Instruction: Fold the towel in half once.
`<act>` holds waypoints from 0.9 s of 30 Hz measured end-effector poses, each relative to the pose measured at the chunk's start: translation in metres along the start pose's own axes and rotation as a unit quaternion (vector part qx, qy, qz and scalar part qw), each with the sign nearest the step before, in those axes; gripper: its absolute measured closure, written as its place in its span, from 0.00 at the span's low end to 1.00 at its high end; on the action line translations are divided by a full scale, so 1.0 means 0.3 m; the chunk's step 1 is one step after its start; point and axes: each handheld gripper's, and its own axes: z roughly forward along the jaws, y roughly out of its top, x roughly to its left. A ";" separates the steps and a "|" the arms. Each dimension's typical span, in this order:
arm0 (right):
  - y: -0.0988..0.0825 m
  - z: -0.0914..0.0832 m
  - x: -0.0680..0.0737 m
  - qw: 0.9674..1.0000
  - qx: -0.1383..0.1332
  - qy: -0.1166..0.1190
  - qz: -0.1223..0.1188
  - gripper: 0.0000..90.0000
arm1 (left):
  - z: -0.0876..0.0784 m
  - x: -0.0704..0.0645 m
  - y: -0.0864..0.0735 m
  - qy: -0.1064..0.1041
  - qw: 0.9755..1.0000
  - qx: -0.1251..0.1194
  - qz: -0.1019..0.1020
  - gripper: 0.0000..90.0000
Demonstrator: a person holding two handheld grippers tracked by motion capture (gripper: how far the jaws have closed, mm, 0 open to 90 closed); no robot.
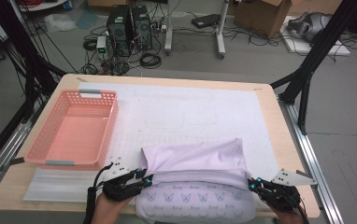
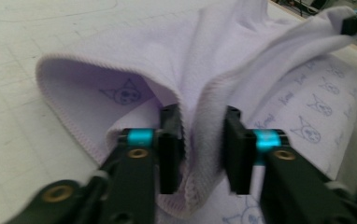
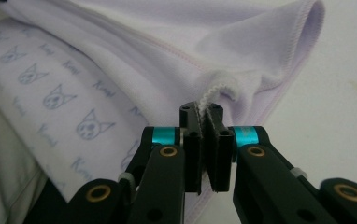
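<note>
A lilac pillowcase (image 1: 193,158) lies across the near part of the table, its plain side folded back over a plump part printed with cat faces (image 1: 195,201). My left gripper (image 1: 146,177) is at its left end. In the left gripper view the jaws (image 2: 200,140) stand apart around a hemmed fold of the cloth (image 2: 176,60) without pinching it. My right gripper (image 1: 253,183) is at the right end. There the jaws (image 3: 208,123) are shut on the stitched hem of the cloth (image 3: 223,51), with the cat print (image 3: 64,93) to their left.
An empty pink plastic basket (image 1: 112,122) stands at the table's left, on a white gridded mat (image 1: 190,107). The wooden table edge (image 1: 286,154) runs close to my right gripper. Black frame posts, computers and cables stand on the floor beyond the table.
</note>
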 end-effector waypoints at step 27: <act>0.109 0.218 -0.025 0.996 0.085 0.005 -0.002 0.95 | 0.190 0.119 0.086 0.068 0.994 0.073 -0.040 0.94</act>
